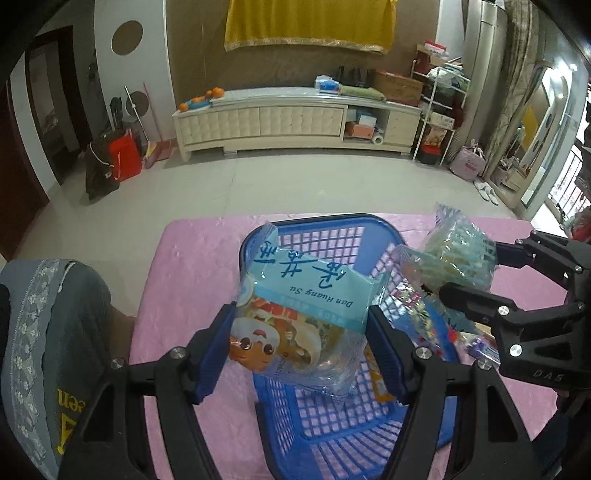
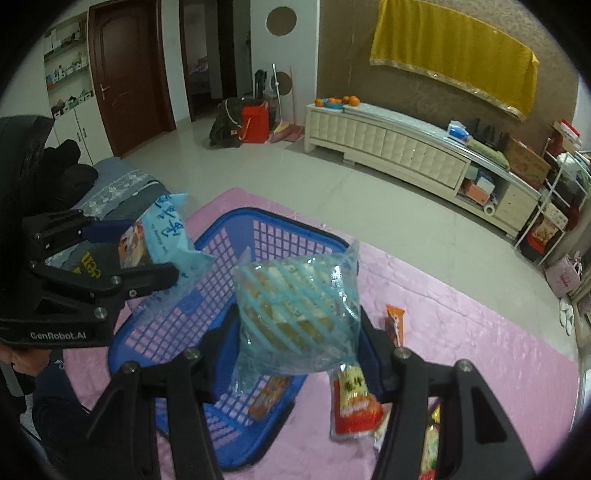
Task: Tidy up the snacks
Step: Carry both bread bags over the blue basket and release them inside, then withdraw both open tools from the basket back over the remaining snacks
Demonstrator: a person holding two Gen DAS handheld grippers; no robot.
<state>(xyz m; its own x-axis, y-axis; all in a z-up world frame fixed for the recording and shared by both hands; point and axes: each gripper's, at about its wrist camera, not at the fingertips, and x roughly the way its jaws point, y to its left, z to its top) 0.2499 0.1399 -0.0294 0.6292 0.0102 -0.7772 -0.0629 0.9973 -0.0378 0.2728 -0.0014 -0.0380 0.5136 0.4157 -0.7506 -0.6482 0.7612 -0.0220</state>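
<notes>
1. Left gripper (image 1: 299, 328): its blue pads clamp a light-blue snack bag (image 1: 306, 314) from both sides. The bag bears blue script and a cartoon face, and it hangs above the blue basket (image 1: 325, 435).
2. Right gripper (image 2: 299, 332): both fingers press a clear bag with pale teal stripes (image 2: 299, 314), biscuits showing through the film. The bag sits above the near right part of the basket (image 2: 236, 454). In the left wrist view the same gripper (image 1: 469, 277) comes in from the right, with the striped bag (image 1: 458, 254) over the basket's right rim.
3. In the right wrist view the left gripper (image 2: 122, 254) comes in from the left, its bag (image 2: 162, 236) over the basket's left rim.
4. The basket rests on a pink cloth (image 2: 461, 332). A small orange packet (image 2: 266, 398) lies inside on the mesh floor.
5. On the cloth right of the basket: a red and white packet (image 2: 354, 406), an orange packet (image 2: 394, 317) beyond it, and more wrappers at the bottom edge, partly hidden by the gripper.
6. Left of the cloth: a grey cushion with a lace band (image 1: 48, 332).
7. Far side: tiled floor (image 1: 295, 184), then a long cream cabinet (image 1: 295, 122) with oranges (image 1: 207, 96) on top, and a yellow drape (image 1: 310, 26) on the wall above.
</notes>
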